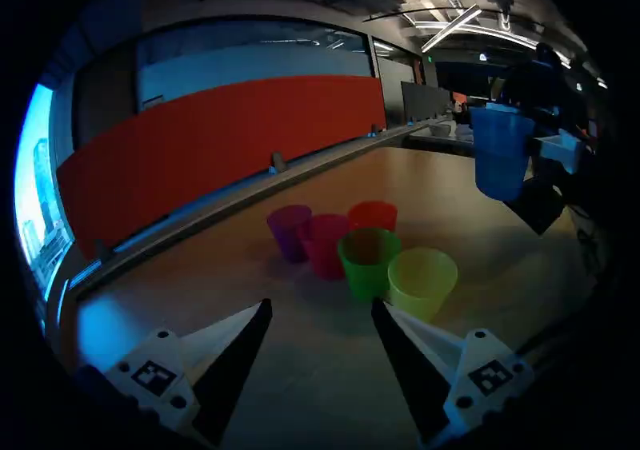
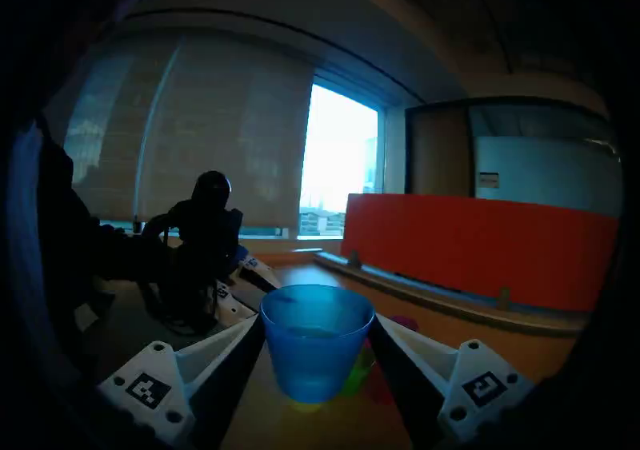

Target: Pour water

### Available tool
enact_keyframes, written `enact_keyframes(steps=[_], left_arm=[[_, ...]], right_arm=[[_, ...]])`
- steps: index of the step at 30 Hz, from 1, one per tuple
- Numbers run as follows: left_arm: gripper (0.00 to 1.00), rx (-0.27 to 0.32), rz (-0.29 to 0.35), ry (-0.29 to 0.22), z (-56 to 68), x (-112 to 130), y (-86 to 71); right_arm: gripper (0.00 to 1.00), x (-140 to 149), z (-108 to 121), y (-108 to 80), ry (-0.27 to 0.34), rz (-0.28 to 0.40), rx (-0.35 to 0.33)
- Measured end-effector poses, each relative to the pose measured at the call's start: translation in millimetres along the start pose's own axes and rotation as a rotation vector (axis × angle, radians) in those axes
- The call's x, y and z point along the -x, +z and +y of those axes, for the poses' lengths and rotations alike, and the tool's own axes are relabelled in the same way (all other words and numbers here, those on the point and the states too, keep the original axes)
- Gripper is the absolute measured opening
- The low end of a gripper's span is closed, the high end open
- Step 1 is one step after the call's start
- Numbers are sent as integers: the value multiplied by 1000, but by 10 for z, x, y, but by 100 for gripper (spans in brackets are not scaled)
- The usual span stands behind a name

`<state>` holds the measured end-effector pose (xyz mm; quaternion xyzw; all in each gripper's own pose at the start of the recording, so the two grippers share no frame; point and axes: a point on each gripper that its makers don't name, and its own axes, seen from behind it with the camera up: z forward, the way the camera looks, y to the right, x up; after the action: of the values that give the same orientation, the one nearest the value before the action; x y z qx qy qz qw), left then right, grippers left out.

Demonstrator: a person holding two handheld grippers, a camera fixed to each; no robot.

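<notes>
Several cups cluster on the wooden table point(image 1: 336, 386) in the left gripper view: purple point(image 1: 289, 230), pink point(image 1: 326, 244), red point(image 1: 373, 213), green point(image 1: 368, 260) and yellow-green point(image 1: 422, 280). My left gripper point(image 1: 320, 314) stands open just in front of them, with nothing between its fingers. Up at the right hangs a blue cup point(image 1: 499, 152), held well above the table. In the right gripper view my right gripper point(image 2: 318, 328) is shut on that blue cup point(image 2: 316, 350), upright, with water in it. Coloured cups point(image 2: 364, 370) peek out below it.
A red partition point(image 1: 216, 142) runs along the table's far edge behind a raised rail. The other gripper point(image 2: 240, 278) with the hand holding it is seen at the left in the right gripper view. A bright window point(image 2: 340, 158) lies beyond. A white bin point(image 1: 560, 148) stands far right.
</notes>
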<state>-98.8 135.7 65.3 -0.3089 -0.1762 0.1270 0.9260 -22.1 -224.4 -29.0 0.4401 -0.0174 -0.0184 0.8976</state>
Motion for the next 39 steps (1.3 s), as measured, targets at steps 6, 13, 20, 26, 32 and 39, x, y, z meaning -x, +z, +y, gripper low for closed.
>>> enact_keyframes(steps=[6,13,20,26,32,39], left_arm=[[92,21,-13,2,-3,-10,170],[92,61,-38,15,49,-44,333],[92,81,-65,46,76,-70,430],[92,99,-87,56,123,-38,509],[92,114,-101,63,186,-7,587],[92,134,-96,67,293,-34,643]], right_arm=[[91,55,76,-25,4,-7,9],[91,107,179,-51,11,-14,21],[91,138,250,-98,14,-11,30],[91,136,269,-131,12,-12,33],[91,114,293,-165,10,-12,37],[91,120,315,-188,6,-16,43]])
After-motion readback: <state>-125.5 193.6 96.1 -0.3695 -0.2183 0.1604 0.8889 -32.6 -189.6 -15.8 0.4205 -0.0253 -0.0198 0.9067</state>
